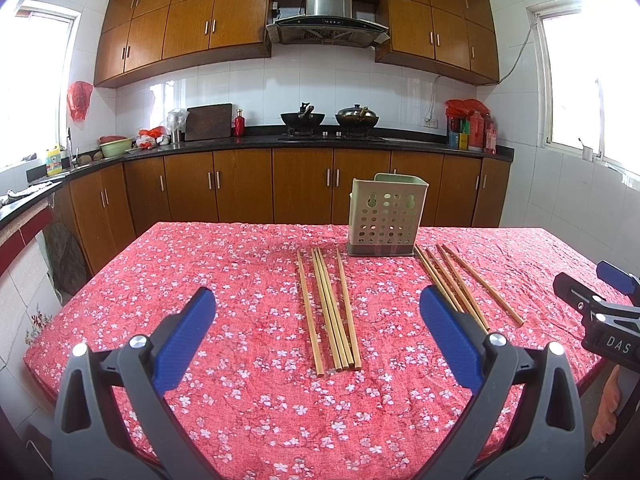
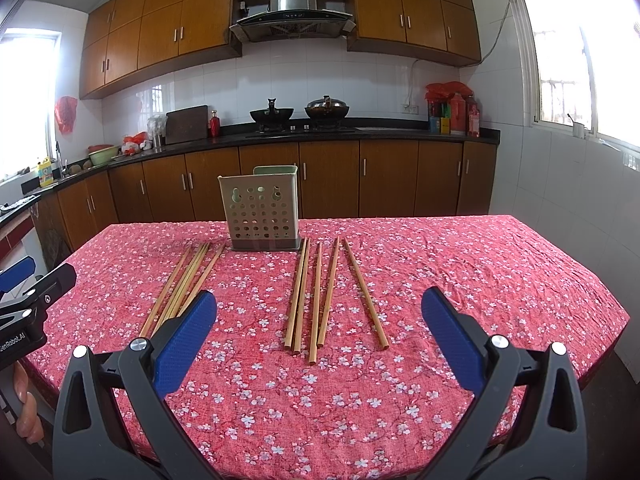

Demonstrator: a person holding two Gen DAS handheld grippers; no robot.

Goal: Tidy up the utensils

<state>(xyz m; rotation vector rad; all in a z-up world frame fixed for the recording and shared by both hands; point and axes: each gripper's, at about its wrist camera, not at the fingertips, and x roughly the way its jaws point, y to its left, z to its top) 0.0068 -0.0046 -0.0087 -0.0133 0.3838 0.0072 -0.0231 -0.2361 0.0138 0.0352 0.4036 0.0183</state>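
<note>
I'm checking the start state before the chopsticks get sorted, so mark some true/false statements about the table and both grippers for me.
1. Both grippers hold chopsticks. False: the left gripper and right gripper have jaws wide open, holding nothing.
2. The green holder stands upright on the red floral tablecloth. True.
3. Chopsticks already stand in the holder. False: none shows above its rim.
4. Chopsticks lie in a left group and a right group. True.

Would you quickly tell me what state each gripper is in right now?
Left gripper: open, holding nothing, above the red floral tablecloth.
Right gripper: open, holding nothing.
</note>
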